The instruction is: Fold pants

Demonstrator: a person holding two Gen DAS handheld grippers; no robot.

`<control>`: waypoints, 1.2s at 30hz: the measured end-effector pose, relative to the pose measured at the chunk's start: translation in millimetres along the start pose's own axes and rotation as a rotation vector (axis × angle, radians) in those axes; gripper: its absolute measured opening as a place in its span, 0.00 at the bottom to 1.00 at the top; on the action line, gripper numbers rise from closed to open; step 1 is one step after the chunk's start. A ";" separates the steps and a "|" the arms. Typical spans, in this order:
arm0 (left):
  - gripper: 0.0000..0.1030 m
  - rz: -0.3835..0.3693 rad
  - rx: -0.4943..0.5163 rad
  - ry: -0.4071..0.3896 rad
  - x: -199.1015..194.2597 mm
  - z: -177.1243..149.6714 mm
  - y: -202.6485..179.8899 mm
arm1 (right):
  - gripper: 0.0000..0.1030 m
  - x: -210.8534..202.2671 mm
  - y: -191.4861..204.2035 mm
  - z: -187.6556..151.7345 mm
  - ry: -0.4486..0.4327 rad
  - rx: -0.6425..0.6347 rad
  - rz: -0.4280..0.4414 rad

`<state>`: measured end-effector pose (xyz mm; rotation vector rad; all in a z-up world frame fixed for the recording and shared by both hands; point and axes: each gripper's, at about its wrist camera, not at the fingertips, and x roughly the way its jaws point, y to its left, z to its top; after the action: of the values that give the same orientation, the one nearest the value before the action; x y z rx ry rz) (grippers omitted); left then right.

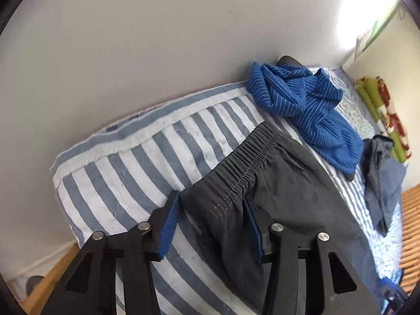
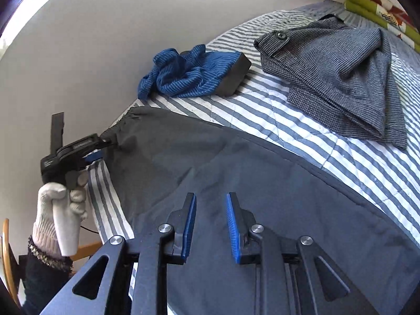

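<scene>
Each claw [image 2: 211, 211] has black linkage arms pinned with silver round screws and blue ribbed pads [image 1: 168, 225]. The person's left hand [image 2: 63, 204] wears a white knit glove, above a dark sleeve [image 2: 44, 275] with speckled cuff trim.

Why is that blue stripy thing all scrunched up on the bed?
The blue striped garment lies crumpled in a heap near the wall, partly draped over a dark block, not folded like the grey checked garment beside it. The dark pants lie spread on the striped bedcover, not yet folded.

My dark grey fabric pants [image 2: 236, 162] ran off at 6 o'clock; the black block [image 2: 235, 74] lay half-hidden under crumpled blue pinstriped cloth [image 2: 183, 76].
</scene>
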<state>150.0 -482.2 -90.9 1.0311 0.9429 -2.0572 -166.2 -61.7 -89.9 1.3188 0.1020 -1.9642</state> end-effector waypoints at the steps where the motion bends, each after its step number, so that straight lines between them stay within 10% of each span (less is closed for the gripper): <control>1: 0.27 -0.017 -0.002 -0.013 -2.9 0.4 -0.9 | 0.21 -2.3 -1.5 -0.7 -0.006 0.010 0.002; 8: 0.13 -0.116 0.115 -0.147 -62.6 -12.0 -53.5 | 0.21 -55.0 -35.8 -35.6 -0.046 0.096 -0.007; 13: 0.12 -0.255 0.359 -0.205 -123.6 -60.8 -161.8 | 0.21 -108.1 -81.3 -66.2 -0.105 0.233 -0.041; 22: 0.12 -0.553 0.889 -0.104 -169.7 -282.5 -377.5 | 0.21 -228.4 -171.9 -161.2 -0.260 0.462 -0.205; 29: 0.12 -0.563 1.161 0.111 -127.9 -469.9 -438.5 | 0.21 -266.7 -241.3 -248.5 -0.251 0.621 -0.308; 36: 0.13 -0.517 1.151 0.000 -120.6 -497.8 -428.8 | 0.37 -252.3 -275.7 -274.5 -0.184 0.658 -0.218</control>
<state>62.8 179.8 -72.1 1.3943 -0.1268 -3.1246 -81.7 394.1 -100.3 1.5622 -0.5553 -2.4083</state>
